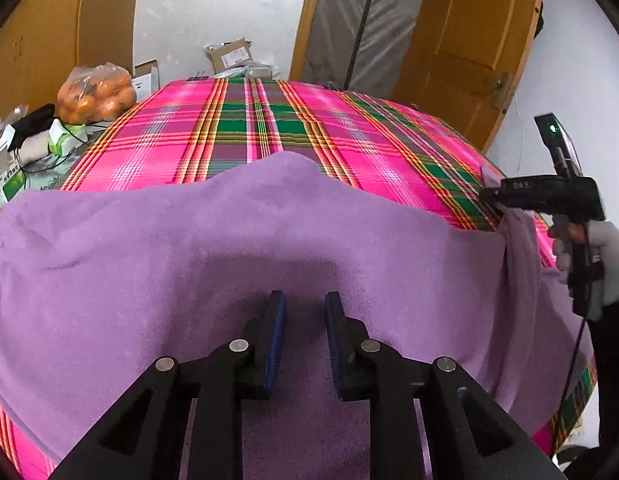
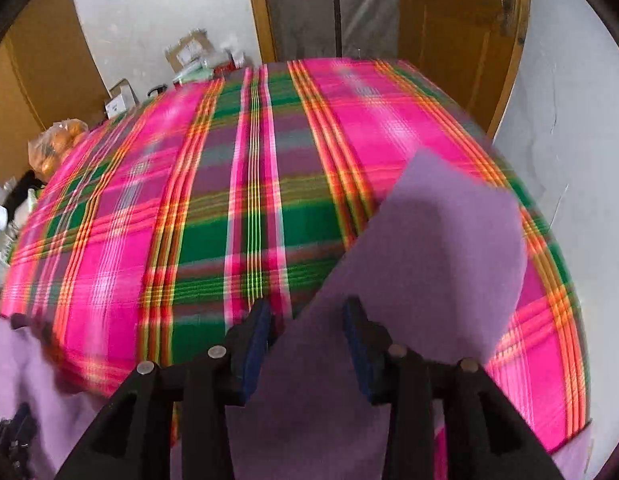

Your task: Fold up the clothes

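Now left gripper (image 1: 305, 344) parted over purple garment (image 1: 229, 248); right gripper (image 2: 309, 344) parted, flap between, unpinched; flap may slip, spoiling the fold.

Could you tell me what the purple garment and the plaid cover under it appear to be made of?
The purple garment looks like soft fleece or terry: a matte, fuzzy nap that drapes in rounded folds. The plaid cover looks like a smooth, thin woven cloth, perhaps synthetic: crisp stripes with a faint sheen on the pink.
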